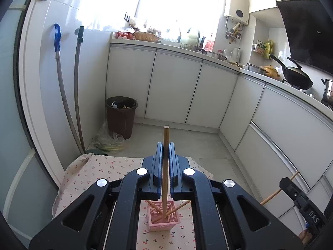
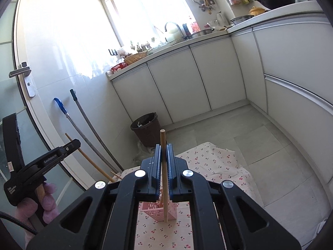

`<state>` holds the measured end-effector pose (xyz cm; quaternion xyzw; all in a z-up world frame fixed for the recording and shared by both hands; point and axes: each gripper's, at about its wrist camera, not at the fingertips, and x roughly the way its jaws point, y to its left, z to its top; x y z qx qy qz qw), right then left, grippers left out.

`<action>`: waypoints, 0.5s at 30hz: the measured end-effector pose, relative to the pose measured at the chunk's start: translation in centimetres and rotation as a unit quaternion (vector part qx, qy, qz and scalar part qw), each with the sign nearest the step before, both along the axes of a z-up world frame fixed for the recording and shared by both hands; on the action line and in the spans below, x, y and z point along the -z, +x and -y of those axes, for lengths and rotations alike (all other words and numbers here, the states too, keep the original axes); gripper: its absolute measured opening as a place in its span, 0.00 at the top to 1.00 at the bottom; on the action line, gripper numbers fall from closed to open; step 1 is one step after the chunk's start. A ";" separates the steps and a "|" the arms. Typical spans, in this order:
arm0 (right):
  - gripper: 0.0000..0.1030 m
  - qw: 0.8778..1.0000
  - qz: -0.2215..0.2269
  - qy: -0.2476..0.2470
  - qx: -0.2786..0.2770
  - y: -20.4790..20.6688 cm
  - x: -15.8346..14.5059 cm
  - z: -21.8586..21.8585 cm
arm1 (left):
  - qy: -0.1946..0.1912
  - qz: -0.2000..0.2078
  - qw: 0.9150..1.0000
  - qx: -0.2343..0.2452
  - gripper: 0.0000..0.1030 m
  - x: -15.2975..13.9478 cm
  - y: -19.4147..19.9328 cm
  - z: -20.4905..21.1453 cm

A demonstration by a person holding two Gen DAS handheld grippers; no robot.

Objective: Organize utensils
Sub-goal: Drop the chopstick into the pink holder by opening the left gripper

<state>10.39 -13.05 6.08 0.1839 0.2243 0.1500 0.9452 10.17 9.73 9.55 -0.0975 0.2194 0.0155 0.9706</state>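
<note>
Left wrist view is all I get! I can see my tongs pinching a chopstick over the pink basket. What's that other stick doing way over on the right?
Observer: The right tongs are shut on their own chopstick and hold it nearly upright.
Operator: Is it inside the pink basket yet?
Observer: Not yet. Its lower tip hangs in front of the pink basket wall, just above the cherry cloth.
Operator: Who's holding my tongs?
Observer: A hand is wrapped around the handle of the left tongs.
</note>
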 end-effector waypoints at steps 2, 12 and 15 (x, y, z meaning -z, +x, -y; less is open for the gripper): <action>0.95 1.000 -0.002 0.002 -0.001 0.3 0.1 -0.1 | 0.009 -0.005 1.000 -0.007 0.95 0.9 0.7 0.0; 0.95 1.000 -0.005 0.005 -0.004 1.0 0.6 -1.1 | -0.025 -0.041 0.999 -0.019 0.90 3.8 1.3 -2.8; 0.95 1.000 -0.002 0.015 0.000 1.1 0.6 -1.2 | -0.036 -0.039 0.998 -0.034 0.85 3.6 -0.3 -3.5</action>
